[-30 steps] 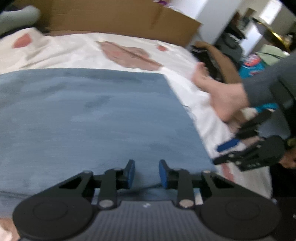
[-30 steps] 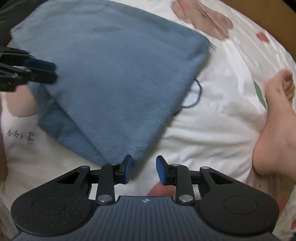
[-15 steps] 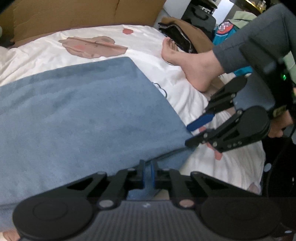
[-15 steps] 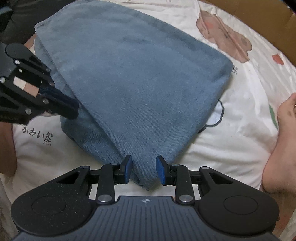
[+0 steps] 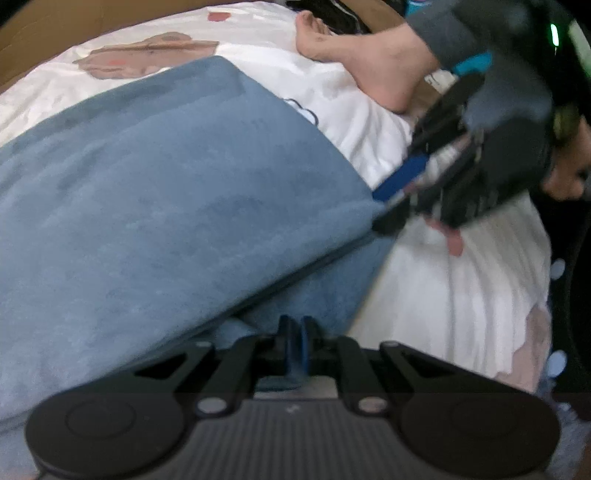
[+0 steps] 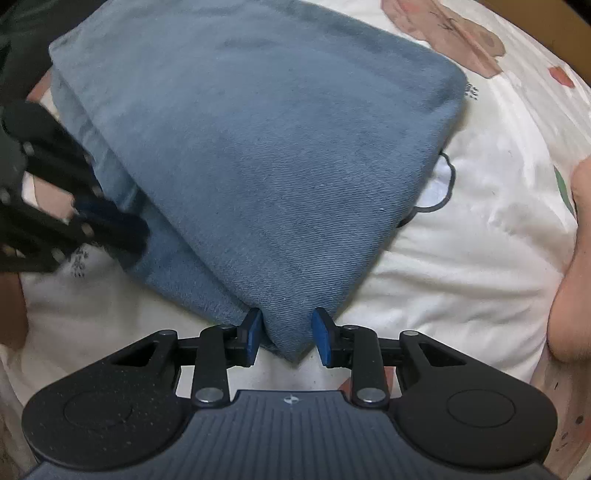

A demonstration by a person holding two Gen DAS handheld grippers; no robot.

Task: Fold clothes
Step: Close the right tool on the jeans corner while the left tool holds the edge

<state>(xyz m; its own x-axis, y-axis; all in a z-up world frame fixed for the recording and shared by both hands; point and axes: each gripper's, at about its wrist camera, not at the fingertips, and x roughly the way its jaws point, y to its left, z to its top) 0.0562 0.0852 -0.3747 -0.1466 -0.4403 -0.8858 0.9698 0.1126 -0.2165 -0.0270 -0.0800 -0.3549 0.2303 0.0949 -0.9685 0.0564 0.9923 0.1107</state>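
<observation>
Blue cloth — a soft garment folded into layers — lies on a white bedsheet printed with brown bear shapes, and both tools meet it along its near edge.

Seen from the left wrist, the cloth fills the left and middle of the view. The left tool sits at the bottom centre with its blue pads pressed together on a lower layer of the cloth, so a thin fold of fabric is clamped between them. Just above it, the upper layer forms a lifted edge running up and to the right. At the right end of that edge the right tool reaches the cloth's corner, blurred. Further right, a bare foot rests on the bedsheet, apart from the cloth.

Seen from the right wrist, the left tool appears at the far left, blurred, touching the cloth's lower layers. In the middle, the folded top layer narrows to a corner pointing at the camera. That corner lies between the pads of the right tool, which stand apart — the left pad touches the fabric, the right pad sits just beside it. Along the top right edge a strip of brown cardboard borders the bed.
</observation>
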